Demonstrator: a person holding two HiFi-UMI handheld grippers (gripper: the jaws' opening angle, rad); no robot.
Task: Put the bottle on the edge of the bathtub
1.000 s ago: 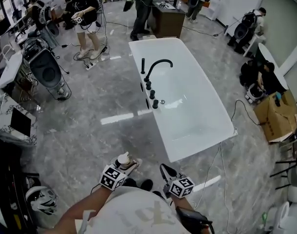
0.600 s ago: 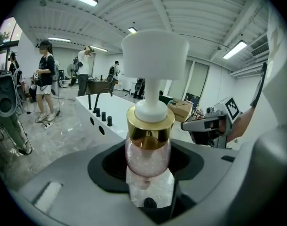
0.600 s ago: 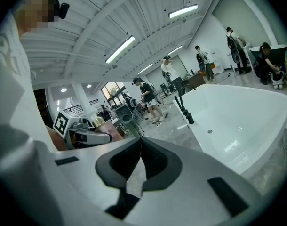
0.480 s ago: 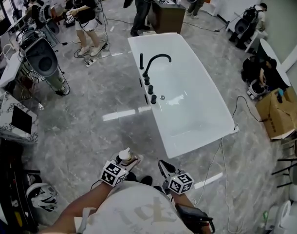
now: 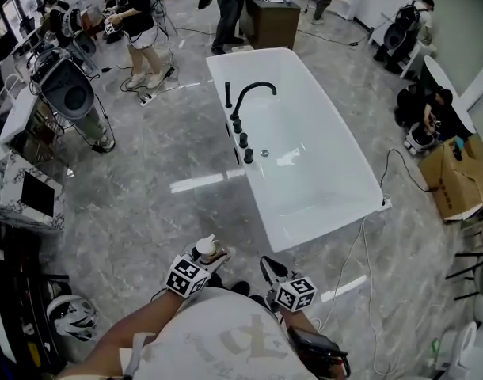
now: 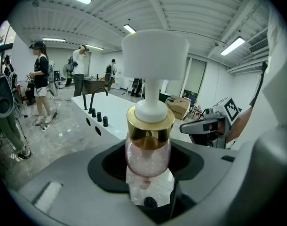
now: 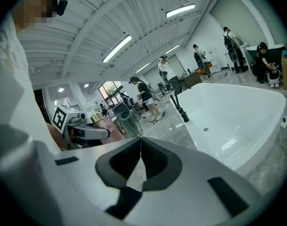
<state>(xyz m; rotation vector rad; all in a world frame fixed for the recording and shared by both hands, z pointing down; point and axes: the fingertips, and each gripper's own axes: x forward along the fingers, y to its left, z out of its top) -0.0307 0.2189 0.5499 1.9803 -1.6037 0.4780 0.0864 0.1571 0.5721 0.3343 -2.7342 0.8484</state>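
A pink pump bottle (image 6: 149, 145) with a gold collar and a white pump head stands upright between the jaws of my left gripper (image 6: 148, 173), which is shut on it. In the head view the bottle (image 5: 204, 249) shows just ahead of the left gripper (image 5: 200, 261), short of the white bathtub (image 5: 293, 232). My right gripper (image 5: 269, 269) hangs beside it, shut with nothing between its jaws (image 7: 140, 147). The bathtub (image 7: 237, 121) lies ahead and to the right, with a black faucet (image 5: 249, 100) on its left rim.
Black knobs (image 5: 241, 139) line the tub's left rim. A cable (image 5: 360, 252) runs over the floor near the tub's near right corner. Several people (image 5: 135, 14) and equipment stand at the far side; a cardboard box (image 5: 455, 176) sits at the right. A helmet (image 5: 71, 315) lies at lower left.
The bathtub has come slightly nearer in the head view as I step toward it. Both grippers keep their hold and pose.
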